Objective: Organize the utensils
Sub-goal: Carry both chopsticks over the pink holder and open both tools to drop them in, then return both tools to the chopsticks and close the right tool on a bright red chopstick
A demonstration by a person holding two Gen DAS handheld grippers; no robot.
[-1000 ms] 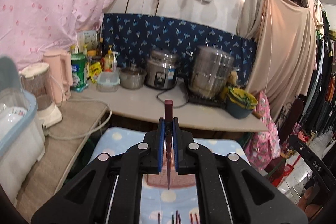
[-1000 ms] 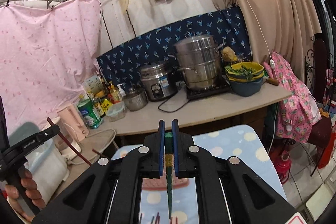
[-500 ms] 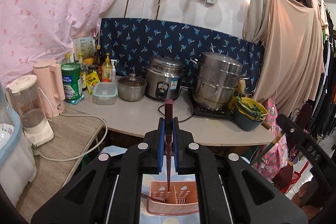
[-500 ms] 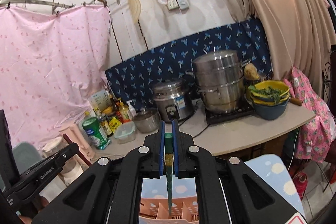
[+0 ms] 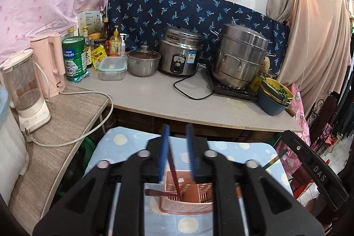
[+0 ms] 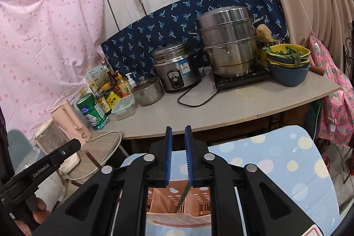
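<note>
Both grippers hang over the pink perforated plastic utensil basket [image 5: 188, 198], which stands on the blue dotted cloth [image 5: 124, 143] of the table. The left gripper [image 5: 177, 154] has just been opening: the dark red chopstick [image 5: 173, 171] leans between its blue pads, released, tip inside the basket. The right gripper [image 6: 178, 154] has likewise just been opening, and the green chopstick [image 6: 183, 192] slants loose into a basket compartment. Likely risk: each stick leans toward 1 pad, so a sideways withdrawal could drag it out or tip the light basket.
</note>
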